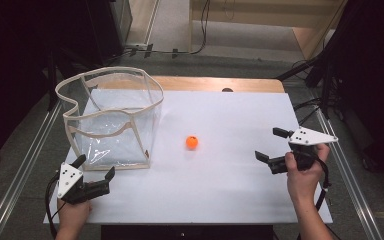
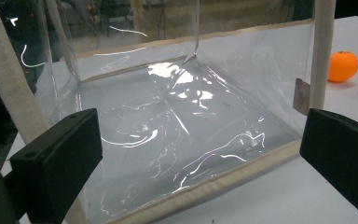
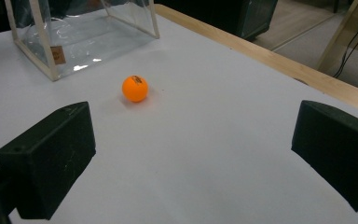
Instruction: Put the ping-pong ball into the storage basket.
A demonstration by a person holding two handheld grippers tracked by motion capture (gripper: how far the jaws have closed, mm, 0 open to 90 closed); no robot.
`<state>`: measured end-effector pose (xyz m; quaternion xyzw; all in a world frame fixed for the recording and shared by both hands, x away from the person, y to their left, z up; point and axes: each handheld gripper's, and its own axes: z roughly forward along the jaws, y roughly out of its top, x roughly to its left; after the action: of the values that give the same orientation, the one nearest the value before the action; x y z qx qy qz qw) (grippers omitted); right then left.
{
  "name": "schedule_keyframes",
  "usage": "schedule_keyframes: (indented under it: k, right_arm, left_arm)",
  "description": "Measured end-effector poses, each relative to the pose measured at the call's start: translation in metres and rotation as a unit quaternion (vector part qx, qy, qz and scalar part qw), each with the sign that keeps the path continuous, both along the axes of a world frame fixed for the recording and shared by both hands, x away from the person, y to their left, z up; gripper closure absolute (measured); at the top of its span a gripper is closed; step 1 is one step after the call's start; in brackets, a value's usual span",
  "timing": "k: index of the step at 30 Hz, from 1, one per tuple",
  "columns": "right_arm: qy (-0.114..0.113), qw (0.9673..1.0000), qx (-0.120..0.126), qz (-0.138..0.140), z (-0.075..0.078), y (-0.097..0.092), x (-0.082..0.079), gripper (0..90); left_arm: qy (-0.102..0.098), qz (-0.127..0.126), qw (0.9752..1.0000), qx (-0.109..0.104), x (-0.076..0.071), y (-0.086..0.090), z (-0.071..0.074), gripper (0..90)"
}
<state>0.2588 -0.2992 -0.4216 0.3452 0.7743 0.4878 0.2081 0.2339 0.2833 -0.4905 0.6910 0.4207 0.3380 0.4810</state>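
A small orange ball (image 1: 192,142) lies on the white table (image 1: 230,190), just right of a clear plastic bag with cream edging (image 1: 111,120) that stands upright with its mouth open at the left. My left gripper (image 1: 94,168) is open at the bag's near bottom edge, its jaws wide apart in front of the bag's clear wall (image 2: 177,140); the ball (image 2: 343,66) is at far right of that view. My right gripper (image 1: 272,144) is open near the right side of the table, pointing left at the ball (image 3: 135,88), nothing between its jaws.
A wooden strip (image 1: 215,83) runs along the table's far edge. Metal rails (image 1: 27,160) flank the table on both sides. Cables (image 1: 180,50) lie on the floor beyond the table.
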Motion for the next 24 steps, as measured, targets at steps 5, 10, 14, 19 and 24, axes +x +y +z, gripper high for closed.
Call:
schedule_keyframes:
  k: [5,10,14,19,24]
  right_arm:
    - [0.001,1.0000,-0.003,0.005,0.004,0.004,0.006,0.0]
    - [0.004,0.9999,-0.008,0.013,0.006,0.009,0.011,0.0]
    - [0.007,0.9998,-0.008,0.019,0.007,0.013,0.015,0.0]
    - [0.006,0.9997,-0.010,0.023,0.012,0.018,0.020,0.0]
    - [0.007,0.9995,-0.013,0.029,0.015,0.022,0.024,0.0]
  left_arm:
    - [0.000,0.000,1.0000,0.001,0.000,0.000,0.000,0.0]
    - [0.001,0.000,1.0000,0.003,0.000,0.000,0.000,0.0]
    - [0.001,0.000,1.0000,0.002,0.000,0.000,0.000,0.0]
    - [0.001,0.000,1.0000,0.003,0.000,0.000,0.000,0.0]
    - [0.000,-0.002,1.0000,0.004,0.000,0.000,0.000,0.0]
